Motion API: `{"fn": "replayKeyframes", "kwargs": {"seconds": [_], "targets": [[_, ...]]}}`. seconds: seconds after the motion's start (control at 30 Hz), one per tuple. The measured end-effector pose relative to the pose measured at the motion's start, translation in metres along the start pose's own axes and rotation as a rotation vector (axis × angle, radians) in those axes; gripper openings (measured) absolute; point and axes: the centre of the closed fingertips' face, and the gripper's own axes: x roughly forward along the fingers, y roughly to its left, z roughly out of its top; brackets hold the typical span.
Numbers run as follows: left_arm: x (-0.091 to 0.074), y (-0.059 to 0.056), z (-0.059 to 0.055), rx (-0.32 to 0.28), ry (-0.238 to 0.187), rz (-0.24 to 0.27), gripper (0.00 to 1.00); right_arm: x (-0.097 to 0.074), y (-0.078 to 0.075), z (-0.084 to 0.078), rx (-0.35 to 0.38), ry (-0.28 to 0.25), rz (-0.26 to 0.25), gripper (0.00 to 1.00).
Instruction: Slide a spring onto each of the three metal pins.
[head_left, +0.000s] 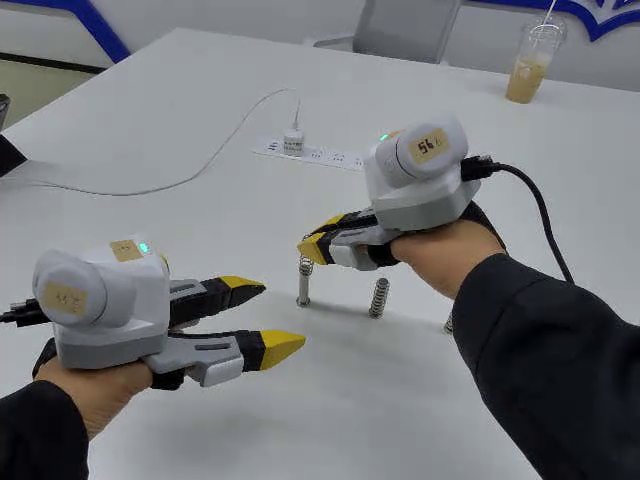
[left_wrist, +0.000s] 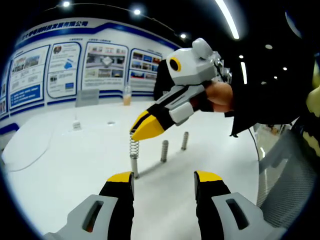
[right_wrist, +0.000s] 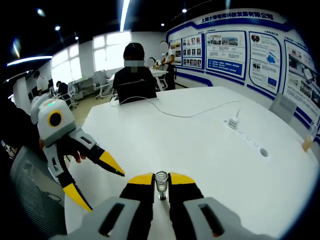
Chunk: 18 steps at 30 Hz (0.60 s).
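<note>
Three upright metal pins stand on the white table (head_left: 200, 180). My right gripper (head_left: 312, 248) is shut on a spring (head_left: 305, 265) that sits over the top of the left pin (head_left: 303, 290); the pin's lower half is bare. In the right gripper view the spring (right_wrist: 161, 182) is pinched between the yellow-tipped jaws. In the left gripper view the spring (left_wrist: 134, 146) hangs under the right gripper (left_wrist: 145, 127). The middle pin (head_left: 378, 297) carries a coil. My right sleeve partly hides the third pin (head_left: 449, 322). My left gripper (head_left: 268, 318) is open and holds nothing, left of the pins.
A white power strip (head_left: 305, 152) with a plugged charger and a cable lies behind the pins. A drink cup (head_left: 530, 65) stands at the far right and a chair (head_left: 405, 25) at the far edge. People sit at another table (right_wrist: 135, 80).
</note>
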Motion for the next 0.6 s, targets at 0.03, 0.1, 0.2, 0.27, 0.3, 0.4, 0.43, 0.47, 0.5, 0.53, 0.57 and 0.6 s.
{"fn": "replayKeyframes", "kwargs": {"seconds": [0.03, 0.1, 0.2, 0.27, 0.3, 0.4, 0.43, 0.47, 0.5, 0.53, 0.57, 0.6], "targets": [[0.000, 0.000, 0.000, -0.001, 0.000, 0.000, 0.49, 0.001, 0.000, -0.001, 0.002, 0.005, 0.001, 0.12], [0.000, 0.000, 0.000, 0.000, 0.000, 0.000, 0.49, 0.002, 0.000, -0.003, 0.002, 0.010, 0.001, 0.12], [0.000, 0.000, 0.000, -0.001, 0.000, 0.000, 0.49, 0.006, 0.000, -0.006, 0.003, 0.015, 0.001, 0.12], [0.000, 0.000, 0.000, -0.002, 0.000, 0.000, 0.49, 0.008, 0.001, -0.009, 0.002, 0.020, -0.002, 0.12], [0.000, 0.000, 0.000, -0.002, 0.000, 0.000, 0.49, 0.009, 0.001, -0.011, 0.002, 0.022, -0.002, 0.12], [0.000, 0.000, 0.000, -0.003, 0.000, 0.001, 0.49, 0.012, 0.000, -0.015, 0.004, 0.031, -0.005, 0.12], [0.000, 0.001, 0.000, -0.004, -0.001, 0.002, 0.49, 0.014, 0.000, -0.017, 0.004, 0.035, -0.005, 0.12], [0.000, 0.001, 0.000, -0.004, -0.001, 0.002, 0.49, 0.016, -0.001, -0.019, 0.003, 0.037, -0.006, 0.12], [0.000, 0.001, 0.000, -0.005, -0.001, 0.002, 0.49, 0.018, -0.002, -0.021, 0.003, 0.043, -0.008, 0.12], [0.000, 0.001, 0.000, -0.005, 0.000, 0.002, 0.49, 0.020, -0.003, -0.022, 0.002, 0.045, -0.009, 0.12], [0.000, 0.001, 0.000, -0.005, 0.000, 0.002, 0.49, 0.021, -0.003, -0.023, 0.000, 0.048, -0.010, 0.12], [0.000, 0.001, 0.000, -0.006, -0.001, 0.003, 0.49, 0.022, -0.004, -0.025, -0.002, 0.053, -0.010, 0.12]]}}
